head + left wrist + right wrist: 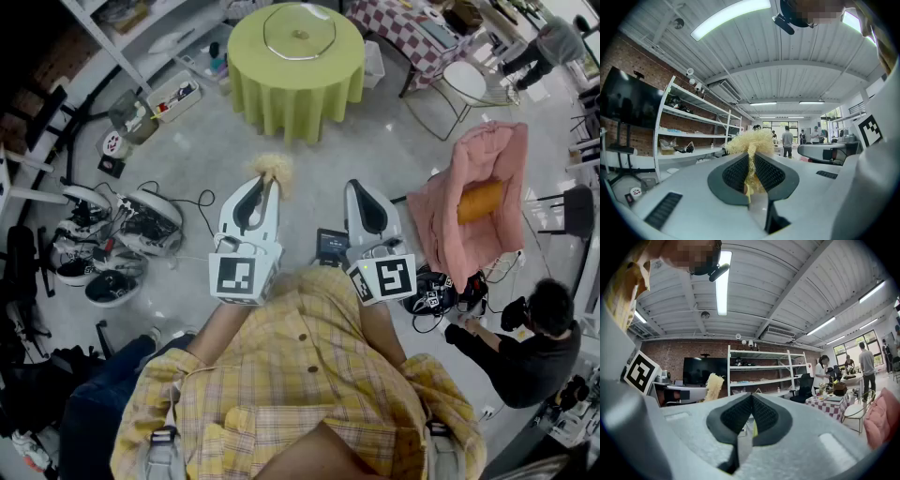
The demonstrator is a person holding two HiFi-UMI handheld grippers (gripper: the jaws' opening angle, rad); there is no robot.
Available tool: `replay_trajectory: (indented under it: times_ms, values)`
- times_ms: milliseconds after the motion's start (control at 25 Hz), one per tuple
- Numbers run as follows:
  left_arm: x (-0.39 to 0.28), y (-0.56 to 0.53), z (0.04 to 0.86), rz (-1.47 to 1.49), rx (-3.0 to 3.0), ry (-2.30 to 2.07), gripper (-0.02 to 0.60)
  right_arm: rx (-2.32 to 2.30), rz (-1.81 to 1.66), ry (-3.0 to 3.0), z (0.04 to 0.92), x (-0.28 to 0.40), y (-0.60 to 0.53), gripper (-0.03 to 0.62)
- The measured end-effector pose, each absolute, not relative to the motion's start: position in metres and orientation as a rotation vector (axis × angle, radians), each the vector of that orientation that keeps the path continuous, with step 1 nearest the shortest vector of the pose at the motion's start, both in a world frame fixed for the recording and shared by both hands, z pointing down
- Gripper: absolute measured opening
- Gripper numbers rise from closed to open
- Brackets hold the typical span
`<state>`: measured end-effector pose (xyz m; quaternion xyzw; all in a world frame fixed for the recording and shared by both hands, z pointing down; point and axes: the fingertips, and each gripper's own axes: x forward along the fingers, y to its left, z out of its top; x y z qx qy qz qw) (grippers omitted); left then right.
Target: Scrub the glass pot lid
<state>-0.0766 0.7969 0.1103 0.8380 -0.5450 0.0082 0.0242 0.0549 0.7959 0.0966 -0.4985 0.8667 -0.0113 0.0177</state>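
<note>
We're looking steeply down in the head view. Biggest thing up top is the round table (295,80) under its green cloth, upper centre of the frame. At the right edge sits a pink draped chair (478,187) with an orange cushion (480,202) on it.

Down in the middle, both grippers are side by side over bare floor, well apart from the table. The left gripper (266,184) sits at centre left, and in its own view (752,159) its pads are clamped on a pale straw-coloured scrubber (751,140), with the frizzy tuft poking out past the tips (275,168).

The right gripper (366,190) is at centre right. In its own view (751,397) the two pads meet at the tips with nothing held. A yellow-green sliver shows low in the gap, possibly the cloth beyond. We can't be sure.

The glass pot lid (300,31) lies flat on the green table near the top edge of the frame, and neither gripper touches it.
</note>
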Motion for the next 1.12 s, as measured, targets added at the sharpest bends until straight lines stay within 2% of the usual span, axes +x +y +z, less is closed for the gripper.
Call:
replay_trajectory:
  times_ms: [360, 1120]
  values:
    - [-0.069, 0.8, 0.11, 0.025, 2.592, -1.696, 0.041, -1.531, -0.039, 2.692, 0.097, 0.062, 0.799, -0.003]
    - [0.013, 0.78, 0.112, -0.012, 2.494, -1.788, 0.041, -1.397, -0.04, 2.76, 0.098, 0.143, 0.777, -0.003]
